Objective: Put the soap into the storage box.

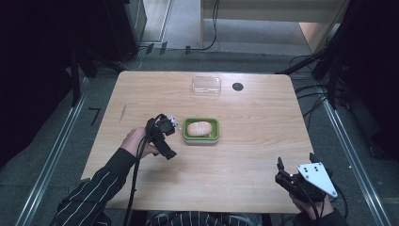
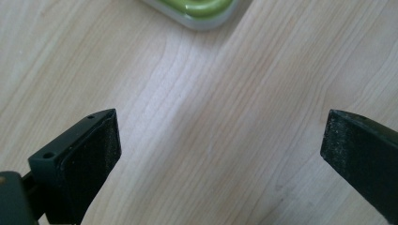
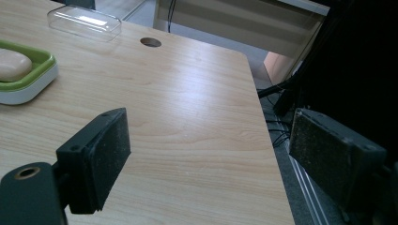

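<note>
You find no words, labels, brands or numbers to read anywhere here: not on the green dish (image 1: 201, 137), the clear lid (image 1: 206, 85), or the table (image 1: 254, 141).

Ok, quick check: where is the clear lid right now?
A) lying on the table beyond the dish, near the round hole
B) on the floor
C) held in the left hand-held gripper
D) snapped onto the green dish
A: the clear lid lies flat on the table past the green dish, beside the round hole, and the dish is uncovered.
</note>
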Demonstrator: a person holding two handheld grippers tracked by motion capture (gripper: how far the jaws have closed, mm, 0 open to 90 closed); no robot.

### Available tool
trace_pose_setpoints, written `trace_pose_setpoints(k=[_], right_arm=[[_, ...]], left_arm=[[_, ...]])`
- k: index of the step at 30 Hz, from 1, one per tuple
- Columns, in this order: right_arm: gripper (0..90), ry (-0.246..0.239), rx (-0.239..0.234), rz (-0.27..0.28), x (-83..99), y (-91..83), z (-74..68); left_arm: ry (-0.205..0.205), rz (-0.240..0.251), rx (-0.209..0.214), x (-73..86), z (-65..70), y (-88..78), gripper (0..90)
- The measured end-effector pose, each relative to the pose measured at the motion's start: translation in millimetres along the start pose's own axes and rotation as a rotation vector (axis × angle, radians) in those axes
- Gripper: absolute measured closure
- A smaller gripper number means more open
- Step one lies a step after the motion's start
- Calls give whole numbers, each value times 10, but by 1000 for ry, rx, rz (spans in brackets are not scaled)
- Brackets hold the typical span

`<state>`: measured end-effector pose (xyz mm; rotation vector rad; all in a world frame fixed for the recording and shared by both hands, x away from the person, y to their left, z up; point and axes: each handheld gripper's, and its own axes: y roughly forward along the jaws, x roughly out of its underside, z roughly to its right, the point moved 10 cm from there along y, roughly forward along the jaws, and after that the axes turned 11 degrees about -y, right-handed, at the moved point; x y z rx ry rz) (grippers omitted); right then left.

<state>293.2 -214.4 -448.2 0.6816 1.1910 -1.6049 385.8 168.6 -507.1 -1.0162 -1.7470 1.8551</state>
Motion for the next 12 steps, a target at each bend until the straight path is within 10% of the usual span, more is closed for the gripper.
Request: trace_pose_setpoints(k=[12], right_arm=[[136, 2, 3, 3, 3, 6, 11]], left_arm=[[3, -31, -2, 279, 88, 111, 0]])
